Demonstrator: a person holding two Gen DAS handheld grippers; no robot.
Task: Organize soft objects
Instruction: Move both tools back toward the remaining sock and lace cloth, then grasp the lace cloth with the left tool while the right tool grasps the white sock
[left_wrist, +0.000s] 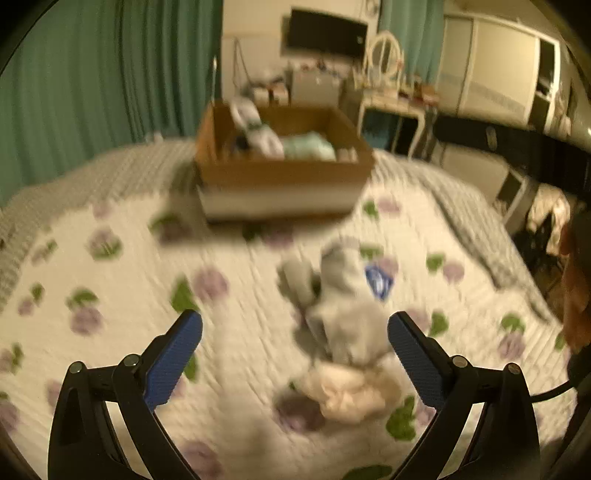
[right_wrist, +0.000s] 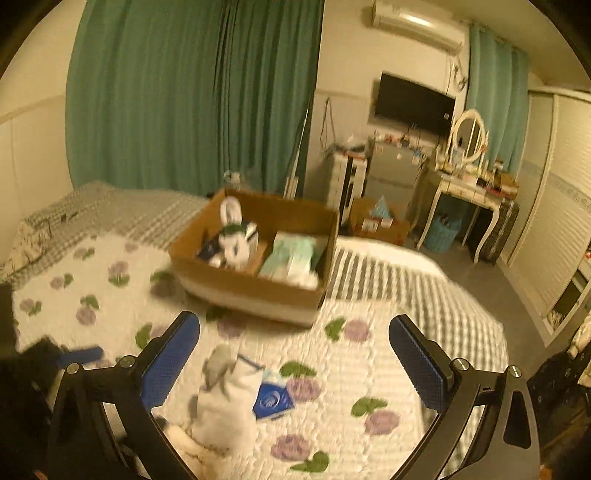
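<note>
A grey-white plush toy (left_wrist: 343, 314) with a blue tag lies on the floral quilt (left_wrist: 122, 295), a cream soft piece (left_wrist: 347, 395) at its near end. My left gripper (left_wrist: 295, 354) is open and empty, its fingers either side above the toy. In the right wrist view the same toy (right_wrist: 225, 398) lies low between the fingers of my right gripper (right_wrist: 295, 358), which is open and empty. A cardboard box (right_wrist: 255, 284) further back on the bed holds a white rabbit plush (right_wrist: 236, 243) and a pale green folded cloth (right_wrist: 291, 254); the box also shows in the left wrist view (left_wrist: 284, 173).
The left gripper's blue finger (right_wrist: 79, 354) shows at the left edge of the right wrist view. Green curtains (right_wrist: 192, 92) hang behind the bed. A dressing table (right_wrist: 469, 184), small fridge and wardrobe stand to the right, past the bed edge.
</note>
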